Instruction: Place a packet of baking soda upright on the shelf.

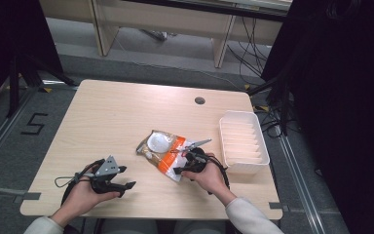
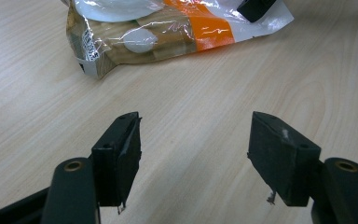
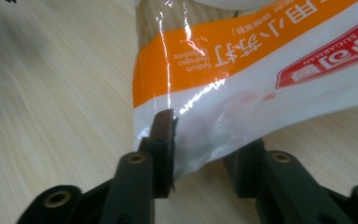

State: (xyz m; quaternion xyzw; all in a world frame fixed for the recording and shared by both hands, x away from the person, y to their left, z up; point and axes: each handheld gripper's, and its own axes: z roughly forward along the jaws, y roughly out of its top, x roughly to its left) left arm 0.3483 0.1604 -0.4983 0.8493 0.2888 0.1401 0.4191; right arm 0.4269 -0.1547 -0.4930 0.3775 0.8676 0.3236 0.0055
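Snack bag [image 1: 168,151] lies flat mid-surface [image 1: 107,117], at 9 o'clock of the white tray [image 1: 244,141]. Right tongs [image 3: 205,144] straddle its near white corner; jaws look pinched on the film, so grasping the bag. Left tongs [image 2: 193,154] released, hovering over bare wood at 7 o'clock of the bag. Judging: grip made, lift and any transfer to the tray not yet done.
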